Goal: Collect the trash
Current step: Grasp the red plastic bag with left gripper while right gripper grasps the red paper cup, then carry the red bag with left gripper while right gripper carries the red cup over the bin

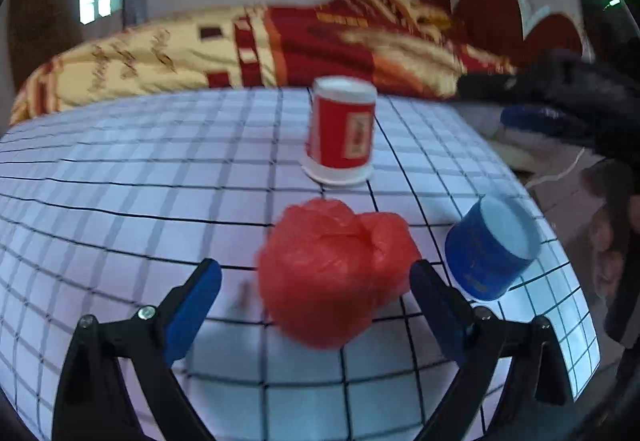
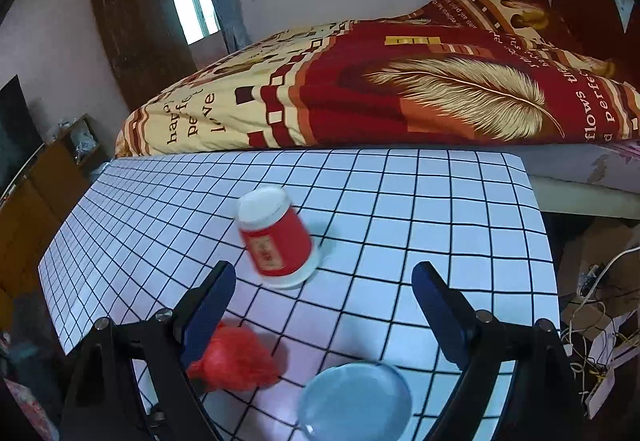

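Plastic bag [image 1: 334, 273] sits wadded on the worktop [image 1: 120, 201] right between your left gripper's [image 1: 316, 273] spread jaws; it's light and squishy, so pinch its fat middle. Your right gripper [image 2: 324, 281] is spread too, with the blue cup [image 2: 356, 401] below it.

Both wrist views — low, sharing table [image 1: 120, 169].
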The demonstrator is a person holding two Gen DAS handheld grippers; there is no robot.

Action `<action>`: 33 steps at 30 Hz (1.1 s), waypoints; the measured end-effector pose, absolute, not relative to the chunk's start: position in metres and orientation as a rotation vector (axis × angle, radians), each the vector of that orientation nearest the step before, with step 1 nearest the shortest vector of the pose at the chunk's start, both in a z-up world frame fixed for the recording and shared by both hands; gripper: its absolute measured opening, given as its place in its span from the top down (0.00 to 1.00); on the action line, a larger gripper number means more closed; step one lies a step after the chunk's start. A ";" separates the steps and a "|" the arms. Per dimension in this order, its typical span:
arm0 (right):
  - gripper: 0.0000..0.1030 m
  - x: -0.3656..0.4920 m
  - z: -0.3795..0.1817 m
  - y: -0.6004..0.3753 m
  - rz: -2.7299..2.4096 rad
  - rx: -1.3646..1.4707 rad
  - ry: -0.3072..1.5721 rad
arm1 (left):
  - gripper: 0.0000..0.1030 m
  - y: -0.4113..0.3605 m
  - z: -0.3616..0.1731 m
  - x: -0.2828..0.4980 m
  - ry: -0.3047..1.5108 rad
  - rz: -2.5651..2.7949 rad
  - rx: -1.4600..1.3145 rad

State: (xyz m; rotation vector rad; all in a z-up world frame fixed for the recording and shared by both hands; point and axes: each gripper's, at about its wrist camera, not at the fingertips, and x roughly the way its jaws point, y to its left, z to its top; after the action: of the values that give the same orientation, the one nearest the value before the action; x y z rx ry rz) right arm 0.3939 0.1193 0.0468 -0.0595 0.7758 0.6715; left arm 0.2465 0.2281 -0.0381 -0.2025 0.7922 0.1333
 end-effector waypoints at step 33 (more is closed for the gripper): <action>0.47 0.392 0.063 0.162 0.730 -0.048 0.722 | 0.61 0.305 -0.025 0.189 0.688 0.257 -0.336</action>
State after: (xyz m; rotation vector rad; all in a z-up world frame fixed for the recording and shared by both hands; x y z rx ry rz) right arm 0.3917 0.1618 0.0633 -0.0476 0.7220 0.7301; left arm 0.1892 0.3049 -0.0246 -0.3361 0.6877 0.2568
